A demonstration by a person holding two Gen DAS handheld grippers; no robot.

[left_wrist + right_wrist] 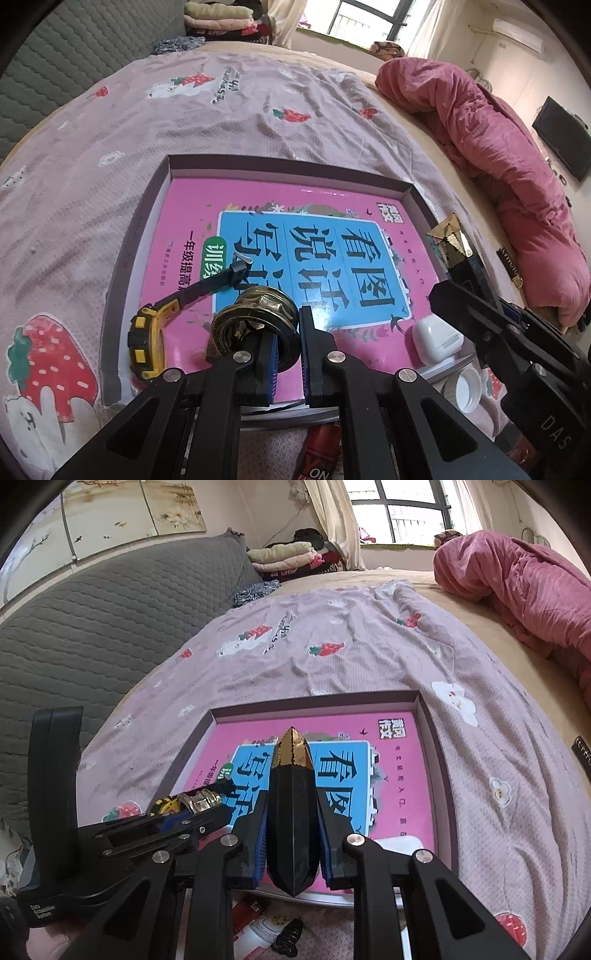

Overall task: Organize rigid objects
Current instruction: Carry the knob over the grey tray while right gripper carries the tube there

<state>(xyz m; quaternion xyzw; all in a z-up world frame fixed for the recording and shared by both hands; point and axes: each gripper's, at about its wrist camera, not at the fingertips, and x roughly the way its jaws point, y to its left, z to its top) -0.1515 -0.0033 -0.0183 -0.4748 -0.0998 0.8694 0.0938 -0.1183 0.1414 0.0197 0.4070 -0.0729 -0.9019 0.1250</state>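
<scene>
Gripping a round brass-coloured jar (255, 325) between its blue pads, the left gripper (286, 354) hangs over the near edge of a shallow box tray (168, 166) that lies on a pink strawberry-print bedsheet (110, 147). The right gripper (291, 845) is clamped on a black faceted bottle with a gold tip (293, 812), held over the same tray's near side, just right of the left gripper. A pink book with a blue panel (295, 229) fills the tray's floor. On the book lie a yellow and black watch (147, 343) at the near left and a white earbud case (436, 338) at the near right. A white bottle cap (467, 387) sits outside the tray, near its near right corner. A rolled pink quilt (498, 147) lies far right on the bed.
</scene>
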